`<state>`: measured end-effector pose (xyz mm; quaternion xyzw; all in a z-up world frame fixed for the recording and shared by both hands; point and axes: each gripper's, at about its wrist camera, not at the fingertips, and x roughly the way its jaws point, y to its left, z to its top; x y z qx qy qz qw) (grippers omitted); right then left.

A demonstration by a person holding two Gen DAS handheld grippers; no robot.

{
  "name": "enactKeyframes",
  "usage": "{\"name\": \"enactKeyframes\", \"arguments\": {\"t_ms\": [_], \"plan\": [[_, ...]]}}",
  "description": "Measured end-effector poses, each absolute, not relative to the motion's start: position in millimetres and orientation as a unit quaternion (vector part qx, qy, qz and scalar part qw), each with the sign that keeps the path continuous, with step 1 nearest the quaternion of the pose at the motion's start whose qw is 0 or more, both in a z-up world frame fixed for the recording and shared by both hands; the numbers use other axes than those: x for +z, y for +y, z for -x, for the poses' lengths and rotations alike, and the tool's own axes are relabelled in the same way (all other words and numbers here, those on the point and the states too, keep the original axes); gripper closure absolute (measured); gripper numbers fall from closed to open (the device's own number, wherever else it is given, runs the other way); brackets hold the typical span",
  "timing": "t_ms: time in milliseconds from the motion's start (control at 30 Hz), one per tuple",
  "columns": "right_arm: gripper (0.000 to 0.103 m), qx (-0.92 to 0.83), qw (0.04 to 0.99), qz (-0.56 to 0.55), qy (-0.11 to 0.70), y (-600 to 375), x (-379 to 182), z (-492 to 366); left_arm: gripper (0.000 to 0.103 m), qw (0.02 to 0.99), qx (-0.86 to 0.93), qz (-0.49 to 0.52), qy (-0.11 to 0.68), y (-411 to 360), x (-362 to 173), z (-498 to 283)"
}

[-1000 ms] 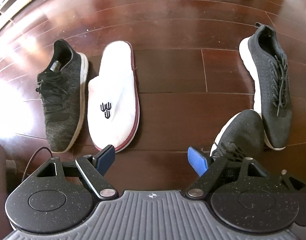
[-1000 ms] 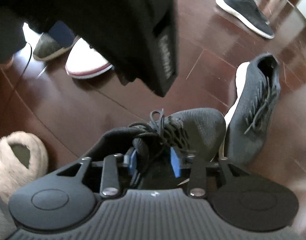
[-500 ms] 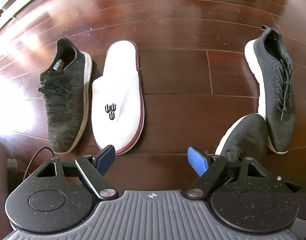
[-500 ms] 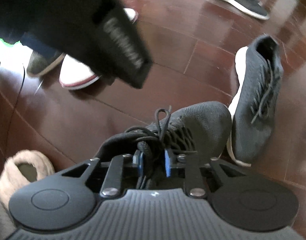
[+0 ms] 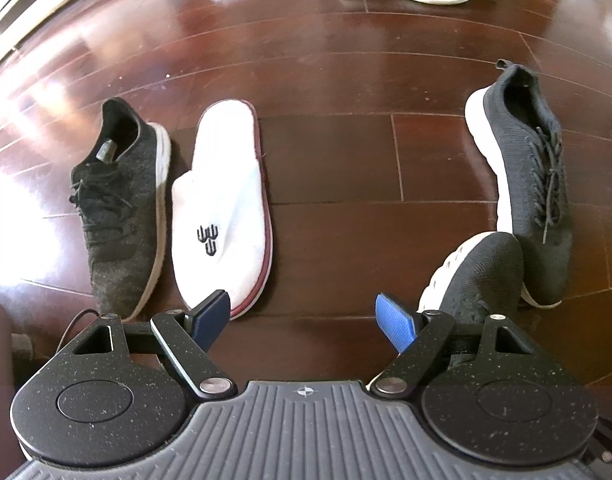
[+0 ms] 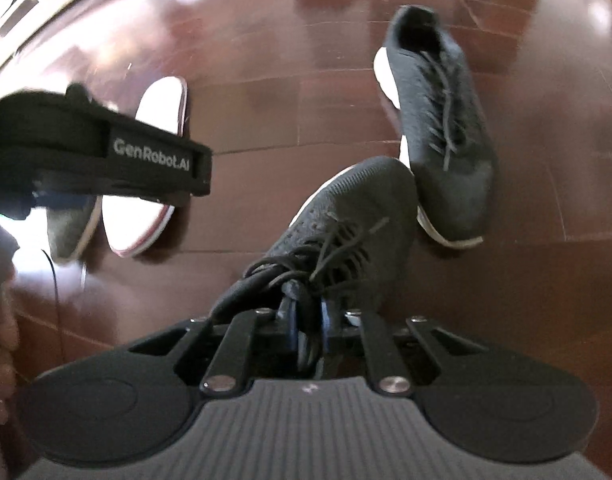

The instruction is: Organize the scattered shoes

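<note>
The floor (image 5: 329,152) is dark reddish-brown wood, laid in wide glossy planks with thin seams between them. Strong light comes in from the left, where a glare patch (image 5: 10,216) washes the boards out to white; softer reflections streak the far planks. Along the top left corner runs a pale skirting board (image 5: 46,4), set at a slant. In the far right corner sits something green and white, too small to identify.

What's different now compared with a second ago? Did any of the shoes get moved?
The right gripper closed on the dark sneaker at its tongue and laces and swung its toe toward the matching sneaker. The left gripper stayed open and empty; the white slipper lay unmoved.
</note>
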<state>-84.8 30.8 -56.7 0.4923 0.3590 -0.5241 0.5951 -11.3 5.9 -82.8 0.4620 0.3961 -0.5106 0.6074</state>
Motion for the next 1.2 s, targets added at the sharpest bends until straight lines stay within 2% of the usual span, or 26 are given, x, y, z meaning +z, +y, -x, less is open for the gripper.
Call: {"name": "enactKeyframes", "arguments": {"t_ms": [233, 467, 700, 1033, 1067, 1200], "plan": [[0.094, -0.549, 0.561, -0.538, 0.307, 43.4, -54.3, 97.3, 0.018, 0.599, -0.526, -0.460, 0.391, 5.7, -77.4, 17.3], [0.093, -0.589, 0.467, -0.635, 0.178, 65.4, -52.2, 139.5, 0.018, 0.592, -0.532, -0.456, 0.398, 4.6, -75.9, 20.8], [0.093, -0.603, 0.401, -0.681, 0.109, 95.5, -38.8, 161.7, 0.018, 0.578, -0.546, -0.458, 0.398, 6.0, -75.0, 31.2], [0.093, -0.638, 0.226, -0.733, -0.066, 159.5, -37.5, 231.8, 0.018, 0.538, -0.583, -0.471, 0.387, 11.4, -72.1, 61.3], [0.103, -0.640, 0.218, -0.732, -0.079, 162.4, -38.5, 237.4, 0.018, 0.535, -0.586, -0.471, 0.386, 12.3, -72.0, 63.6], [0.103, -0.652, 0.224, -0.720, -0.080, 155.1, -38.1, 255.0, 0.018, 0.522, -0.593, -0.475, 0.387, 16.1, -73.1, 72.2]]}}
